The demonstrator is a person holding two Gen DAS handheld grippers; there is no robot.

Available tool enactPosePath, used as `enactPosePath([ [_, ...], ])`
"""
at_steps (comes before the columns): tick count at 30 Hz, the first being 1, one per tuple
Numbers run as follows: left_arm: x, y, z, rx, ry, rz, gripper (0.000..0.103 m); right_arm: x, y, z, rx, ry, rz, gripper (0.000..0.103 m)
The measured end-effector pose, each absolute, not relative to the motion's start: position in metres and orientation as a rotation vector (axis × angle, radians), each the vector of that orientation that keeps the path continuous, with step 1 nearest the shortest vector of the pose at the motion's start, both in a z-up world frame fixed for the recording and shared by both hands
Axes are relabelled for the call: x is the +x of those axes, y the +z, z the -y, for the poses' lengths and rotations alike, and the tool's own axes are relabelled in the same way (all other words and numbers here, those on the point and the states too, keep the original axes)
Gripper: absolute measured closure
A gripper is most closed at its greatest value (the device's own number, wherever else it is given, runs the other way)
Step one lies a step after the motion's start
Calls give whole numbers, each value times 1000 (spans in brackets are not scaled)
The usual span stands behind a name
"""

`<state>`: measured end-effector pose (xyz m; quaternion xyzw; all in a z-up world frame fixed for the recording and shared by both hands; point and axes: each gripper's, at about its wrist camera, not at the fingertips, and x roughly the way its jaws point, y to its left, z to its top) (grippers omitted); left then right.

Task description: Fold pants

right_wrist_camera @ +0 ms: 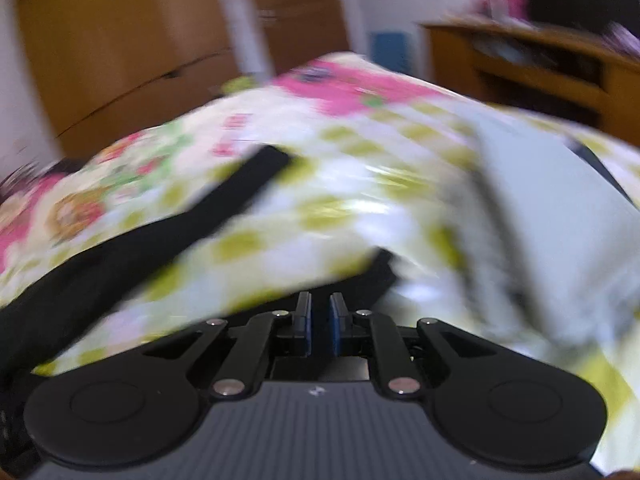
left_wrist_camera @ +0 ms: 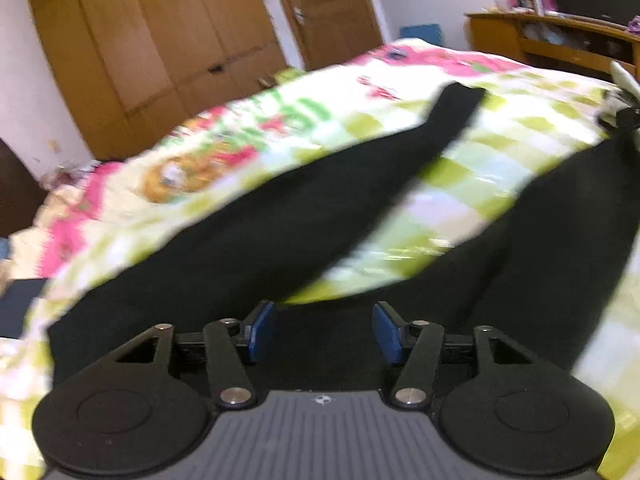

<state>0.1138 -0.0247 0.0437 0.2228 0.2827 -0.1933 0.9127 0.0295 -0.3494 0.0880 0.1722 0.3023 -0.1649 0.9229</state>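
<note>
Left wrist view: black pants (left_wrist_camera: 248, 216) are lying spread across a bed (left_wrist_camera: 460, 184) under a bright patterned cover, legs splayed apart, while the left claw (left_wrist_camera: 324, 330) is hovering over the waist end, blue pads spread with nothing between them. Right wrist view, blurred: the right claw (right_wrist_camera: 320, 320) is sitting nearly pressed together, a narrow gap showing, dark cloth just beyond its tips

Our left tongs (left_wrist_camera: 324, 332) tilt downward, blue pads (left_wrist_camera: 262, 332) spread wide apart. Our right tongs (right_wrist_camera: 320, 328) tilt downward too, pads nearly touching.
</note>
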Motion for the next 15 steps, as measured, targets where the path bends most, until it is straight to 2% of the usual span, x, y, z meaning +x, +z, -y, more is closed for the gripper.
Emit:
enactPosePath([
  [2, 127, 51, -3, 471, -348, -562, 32, 61, 95, 324, 310, -184, -647, 79],
  [7, 177, 55, -74, 540, -221, -550, 30, 172, 95, 231, 97, 226, -717, 75],
  [9, 205, 56, -102, 542, -184, -571, 26, 220, 90, 195, 9, 349, -737, 73],
  [12, 249, 52, -139, 531, -133, -613, 26, 294, 82, 147, -96, 484, -786, 70],
  [15, 293, 51, -172, 510, -117, -665, 26, 349, 76, 117, -180, 548, -805, 60],
])
